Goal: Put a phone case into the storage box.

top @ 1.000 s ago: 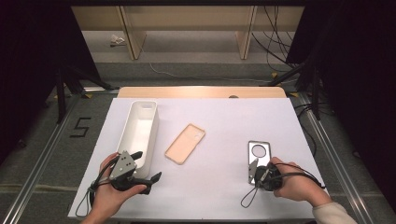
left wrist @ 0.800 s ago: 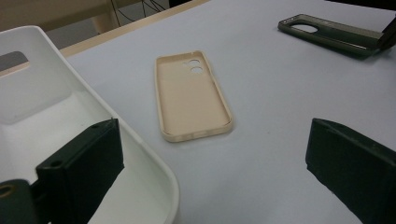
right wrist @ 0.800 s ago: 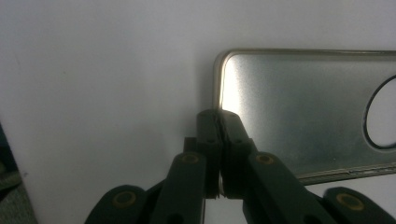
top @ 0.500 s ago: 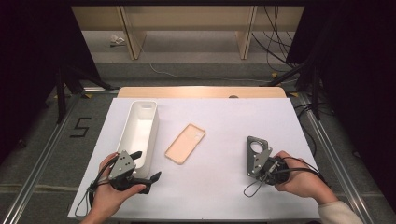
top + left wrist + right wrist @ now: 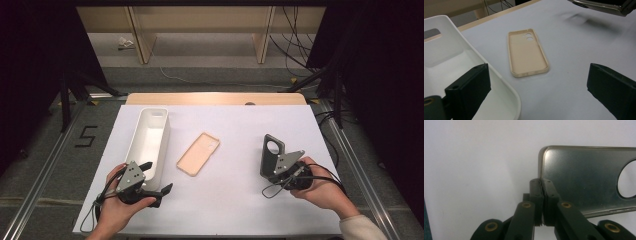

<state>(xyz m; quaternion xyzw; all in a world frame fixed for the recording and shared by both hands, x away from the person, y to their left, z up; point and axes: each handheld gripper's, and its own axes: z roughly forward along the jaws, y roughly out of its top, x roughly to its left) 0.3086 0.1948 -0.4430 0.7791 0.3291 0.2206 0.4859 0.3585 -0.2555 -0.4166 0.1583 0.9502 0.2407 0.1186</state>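
A: Right gripper (image 5: 274, 167) first?
B: Held in the person's right hand (image 5: 320, 187) near the right part of the worktop's front edge. Its jaws are pressed together on the edge of a dark grey hard-plastic phone case with a big round camera hole (image 5: 271, 154). In the right gripper view the jaws meet on the case's corner (image 5: 584, 180).
A: Is the case flat?
B: No, it is tipped up on edge, lifted off the white worktop (image 5: 235, 200). In the left gripper view it shows blurred at the top right (image 5: 604, 6), with a shadow under it.
A: Left gripper (image 5: 155, 177)?
B: In the left hand (image 5: 117, 210) at the front left. Jaws wide apart, holding nothing. One jaw sits over the near end of the long white plastic bin (image 5: 150, 140), the other over bare worktop just right of the bin.
A: Where is the bin?
B: Left side of the worktop, running front to back, with a handle slot at its far end. Looks empty inside (image 5: 446, 60).
A: Anything else?
B: A beige soft phone case with two small camera holes (image 5: 198, 153), lying open side up near the middle of the worktop, between the bin and the dark case, touching neither. Clear in the left gripper view (image 5: 526, 52).
A: Behind the worktop?
B: A wooden strip along its back edge (image 5: 215, 98).
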